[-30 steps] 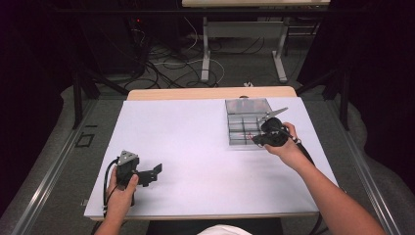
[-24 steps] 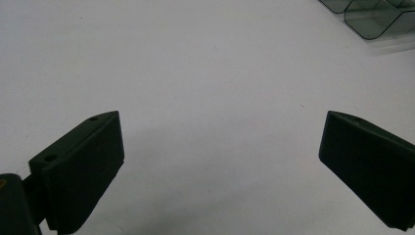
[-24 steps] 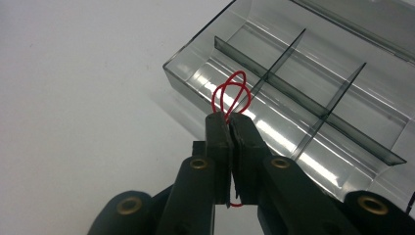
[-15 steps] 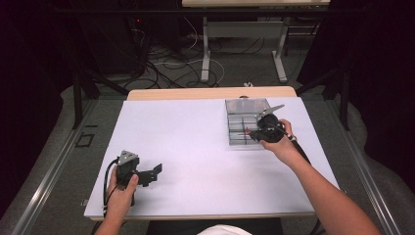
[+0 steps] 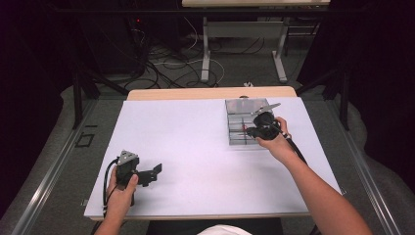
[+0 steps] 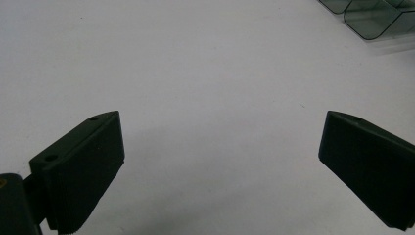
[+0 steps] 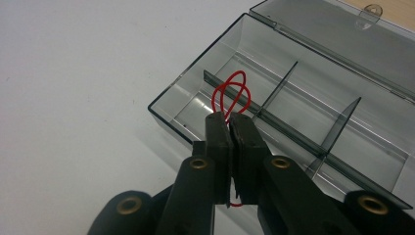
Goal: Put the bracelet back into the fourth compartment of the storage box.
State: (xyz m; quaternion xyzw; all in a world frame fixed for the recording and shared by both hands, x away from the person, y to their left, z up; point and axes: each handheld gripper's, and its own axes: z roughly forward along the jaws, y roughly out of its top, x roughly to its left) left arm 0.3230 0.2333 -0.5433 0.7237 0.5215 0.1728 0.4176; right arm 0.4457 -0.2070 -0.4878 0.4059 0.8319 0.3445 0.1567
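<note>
Pinching red loops (image 7: 231,96) over clear box (image 7: 313,112), right hand-held gripper (image 7: 230,117)

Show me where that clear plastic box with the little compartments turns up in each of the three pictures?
High view: the clear box sits right of centre on the white table, under the right gripper.
Left gripper view: one corner of the box at the top right.
Right gripper view: the box spans the upper right, lid open, behind the red looped cord pinched in the jaws.
Shared landmark: the white table.
</note>
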